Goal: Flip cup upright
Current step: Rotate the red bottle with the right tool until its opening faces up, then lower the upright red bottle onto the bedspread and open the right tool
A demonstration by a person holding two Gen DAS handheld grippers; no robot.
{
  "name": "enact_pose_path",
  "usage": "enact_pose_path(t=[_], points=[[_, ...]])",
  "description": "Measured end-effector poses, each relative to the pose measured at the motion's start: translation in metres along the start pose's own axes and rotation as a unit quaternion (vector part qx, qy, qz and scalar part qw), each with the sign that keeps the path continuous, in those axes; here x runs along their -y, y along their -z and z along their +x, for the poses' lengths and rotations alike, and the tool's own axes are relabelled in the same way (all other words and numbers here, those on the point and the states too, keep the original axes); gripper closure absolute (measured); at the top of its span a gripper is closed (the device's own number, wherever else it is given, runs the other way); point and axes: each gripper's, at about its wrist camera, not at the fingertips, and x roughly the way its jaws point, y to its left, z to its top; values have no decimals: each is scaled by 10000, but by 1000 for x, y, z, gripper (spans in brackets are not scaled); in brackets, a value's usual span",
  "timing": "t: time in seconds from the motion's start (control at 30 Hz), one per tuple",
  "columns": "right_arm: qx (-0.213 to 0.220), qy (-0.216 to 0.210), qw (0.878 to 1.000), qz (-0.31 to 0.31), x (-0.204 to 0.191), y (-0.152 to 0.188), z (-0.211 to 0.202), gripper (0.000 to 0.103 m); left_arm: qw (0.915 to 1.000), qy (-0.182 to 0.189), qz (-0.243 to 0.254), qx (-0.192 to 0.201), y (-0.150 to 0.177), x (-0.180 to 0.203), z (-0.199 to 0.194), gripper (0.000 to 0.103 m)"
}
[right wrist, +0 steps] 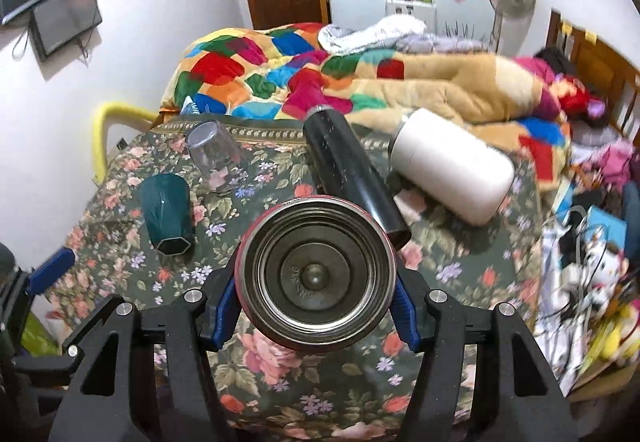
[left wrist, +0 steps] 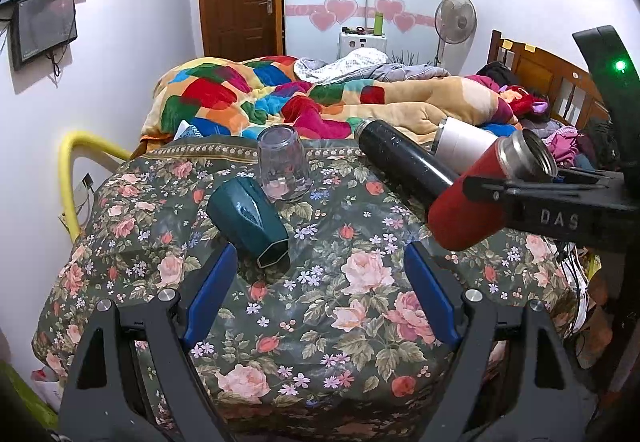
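Crowding red flask (left wrist: 476, 197): black flask (left wrist: 404, 161) (touching)

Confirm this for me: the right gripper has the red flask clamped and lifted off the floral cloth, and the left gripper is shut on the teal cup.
One part is wrong. The left gripper is open and holds nothing; the teal cup lies on its side on the floral cloth ahead of its fingers, as the left wrist view shows. The right gripper does clamp the red flask, lifted.

both grippers have black angular frames with triangular cut-outs. blue pads (left wrist: 212, 294) line the fingers, silver screws (right wrist: 191, 296) at the joints. the right gripper (right wrist: 316, 300) bears raised letters "das" and a green light.
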Motion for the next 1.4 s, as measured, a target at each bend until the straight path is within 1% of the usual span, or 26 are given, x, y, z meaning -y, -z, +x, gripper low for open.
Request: enact_pose_path(t=[0.17,0.4,0.6,0.7,0.83,0.97,1.13,1.2,1.33,1.4], points=[[-351,-163,9992,-131,-5,8,16,44,10000,-3,-53,-38,1,-1,3,18],[-775,-250,9964,-243,-14,19,42,44,9998,-43,-149,-116,3,-9,8,18],[-688,-173,9965,-449,-23,16,49,44,9994,-89,-277,-180,4,-17,13,18],[-682,-227,9964,-450,-25,14,52,42,9993,-91,-313,-201,5,-19,15,18],[-816,-448,9951,-327,-24,14,60,40,9992,-101,-326,-206,4,-20,15,18],[-1031,-494,9932,-204,-23,15,67,39,9992,-100,-323,-210,4,-20,15,18],[-1152,-615,9914,-83,-18,18,68,32,9992,-86,-337,-208,4,-21,14,18],[-1173,-535,9916,-128,-18,22,68,29,9992,-63,-343,-183,3,-21,12,18],[-1289,-370,9907,-252,-15,32,67,29,9994,-14,-326,-119,0,-19,4,18],[-1302,-257,9906,-346,-14,38,59,29,9995,27,-313,-75,-2,-17,-2,18]])
